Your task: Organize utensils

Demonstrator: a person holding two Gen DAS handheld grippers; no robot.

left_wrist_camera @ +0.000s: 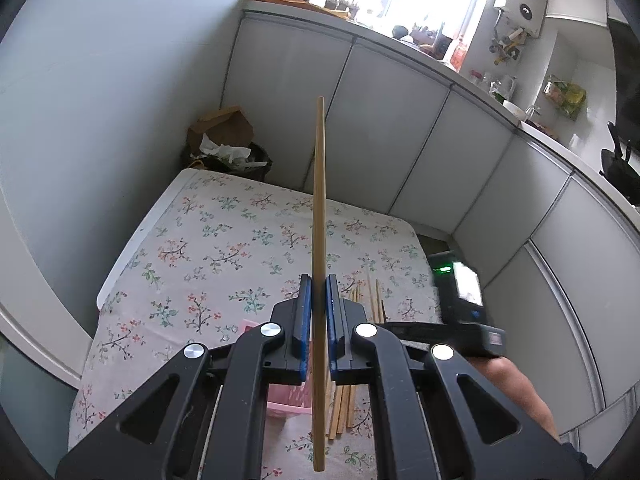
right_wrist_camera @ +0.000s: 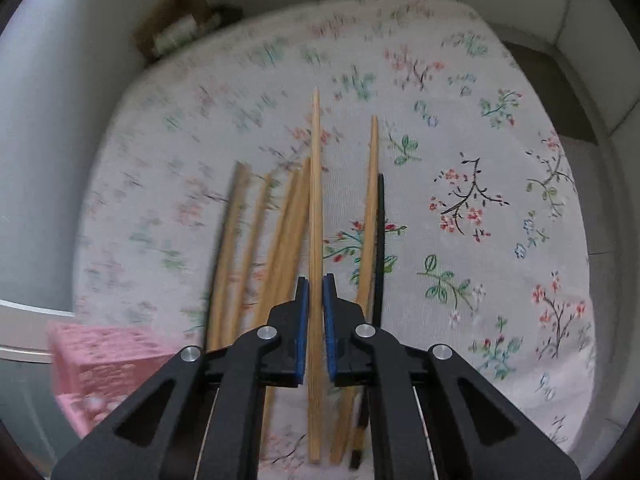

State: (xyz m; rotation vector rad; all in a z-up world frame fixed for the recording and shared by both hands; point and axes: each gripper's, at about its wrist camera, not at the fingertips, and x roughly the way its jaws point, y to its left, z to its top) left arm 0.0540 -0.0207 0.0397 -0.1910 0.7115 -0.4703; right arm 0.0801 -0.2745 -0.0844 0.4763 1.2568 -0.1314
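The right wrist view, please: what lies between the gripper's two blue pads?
One wooden chopstick stands between the right gripper pads, gripped; the right wrist view shows it.

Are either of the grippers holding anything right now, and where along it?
Both. The left gripper clamps one wooden chopstick toward its lower half. The right gripper clamps another chopstick around mid-length.
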